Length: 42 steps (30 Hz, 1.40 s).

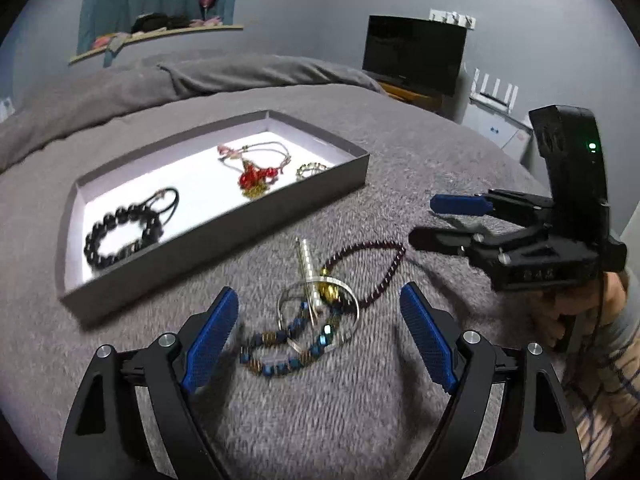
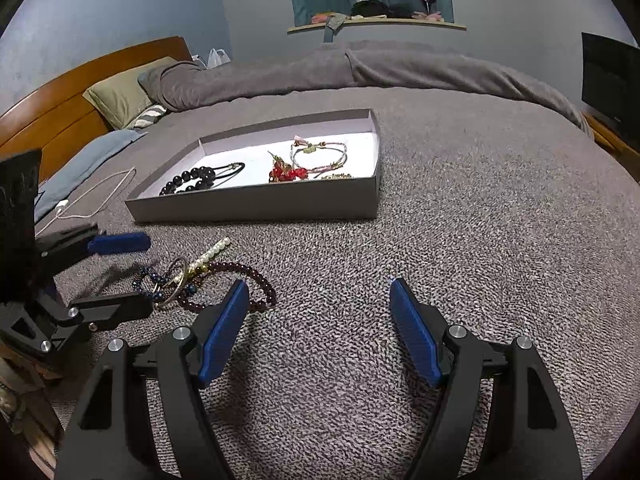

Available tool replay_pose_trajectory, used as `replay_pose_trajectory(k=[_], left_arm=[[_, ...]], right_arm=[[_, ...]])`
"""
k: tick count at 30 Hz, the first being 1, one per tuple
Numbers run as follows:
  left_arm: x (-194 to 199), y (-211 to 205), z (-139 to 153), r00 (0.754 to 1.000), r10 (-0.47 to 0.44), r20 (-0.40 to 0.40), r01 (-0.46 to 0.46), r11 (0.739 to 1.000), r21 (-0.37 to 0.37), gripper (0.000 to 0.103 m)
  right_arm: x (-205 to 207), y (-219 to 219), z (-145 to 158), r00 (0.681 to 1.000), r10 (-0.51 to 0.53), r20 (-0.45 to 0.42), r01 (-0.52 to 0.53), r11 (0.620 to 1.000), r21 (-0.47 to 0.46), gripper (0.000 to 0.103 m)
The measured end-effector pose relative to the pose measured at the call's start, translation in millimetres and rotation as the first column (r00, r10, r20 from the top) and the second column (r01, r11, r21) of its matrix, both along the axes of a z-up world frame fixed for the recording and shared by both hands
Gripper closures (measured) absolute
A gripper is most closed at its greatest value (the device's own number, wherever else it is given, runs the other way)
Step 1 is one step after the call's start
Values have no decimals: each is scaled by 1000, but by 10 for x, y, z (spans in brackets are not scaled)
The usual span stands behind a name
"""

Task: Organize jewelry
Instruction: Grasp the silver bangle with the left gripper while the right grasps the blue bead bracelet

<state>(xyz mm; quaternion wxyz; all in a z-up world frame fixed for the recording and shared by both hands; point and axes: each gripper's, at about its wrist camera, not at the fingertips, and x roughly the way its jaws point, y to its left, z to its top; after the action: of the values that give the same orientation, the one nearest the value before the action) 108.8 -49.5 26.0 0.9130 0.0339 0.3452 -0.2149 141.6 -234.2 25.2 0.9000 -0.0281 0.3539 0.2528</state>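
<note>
Across the whole scene spreads a grey blanket (image 2: 460, 220) over a bed, wooden headboard (image 2: 80, 80) at the far left in the right wrist view; on it sits a shallow grey tray (image 1: 224, 236) with a white floor, holding a black bead bracelet (image 1: 122, 236) at one end, a red charm piece (image 1: 258, 176) with a thin cord bracelet (image 1: 260, 150) and a small pale bead ring (image 1: 310, 170) at the other; the left gripper (image 1: 316, 334) hangs over the blanket with its jaws spread wide, gripping nothing, a tangled pile just ahead between the blue pads; the right gripper (image 2: 316, 326) is likewise wide apart and empty over bare blanket; the pile lies just outside the tray: a dark red bead bracelet (image 1: 384, 268), a silver bangle (image 1: 320, 308), a blue bead strand (image 1: 280, 354), a pearl strand (image 2: 210, 256).
</note>
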Motion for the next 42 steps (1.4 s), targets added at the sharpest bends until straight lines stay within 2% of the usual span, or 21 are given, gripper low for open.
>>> replay_pose_trajectory(k=[6, 8, 10, 11, 17, 24, 32, 36, 39, 42], left_arm=[[201, -37, -144, 998, -4, -68, 6, 1000, 29, 20], [204, -23, -174, 996, -17, -82, 19, 1000, 15, 26], [174, -16, -169, 996, -40, -84, 41, 999, 5, 50], [158, -12, -166, 995, -46, -84, 46, 999, 3, 53], [22, 121, -52, 999, -35, -34, 34, 999, -31, 54], [-97, 495, 165, 1000, 23, 16, -21, 995, -94, 54], [-117, 944, 192, 994, 110, -12, -111, 985, -133, 54], [-146, 1050, 190, 994, 101, -31, -105, 978, -180, 54], [-159, 1040, 205, 996, 86, -28, -90, 976, -198, 54], [-153, 1016, 228, 998, 53, -36, -61, 964, -258, 54]], right_arm=[[2, 15, -7, 1000, 1, -2, -1, 1000, -5, 31], [6, 20, -6, 1000, 1, -2, -1, 1000, -6, 31], [0, 37, 0, 1000, 6, 2, -6, 1000, -11, 31], [-2, 45, 2, 1000, 7, 4, -7, 1000, -13, 31], [-10, 57, 31, 1000, 11, 16, -11, 1000, -5, 31], [-7, 153, 49, 999, 31, 17, -31, 1000, -2, 31], [13, 412, 1, 997, 72, -4, -72, 996, -47, 31], [1, 464, 43, 997, 68, 20, -67, 997, -22, 32], [-102, 574, 142, 990, 127, 61, -128, 992, 17, 32], [-190, 806, 140, 979, 189, 82, -187, 982, -33, 32]])
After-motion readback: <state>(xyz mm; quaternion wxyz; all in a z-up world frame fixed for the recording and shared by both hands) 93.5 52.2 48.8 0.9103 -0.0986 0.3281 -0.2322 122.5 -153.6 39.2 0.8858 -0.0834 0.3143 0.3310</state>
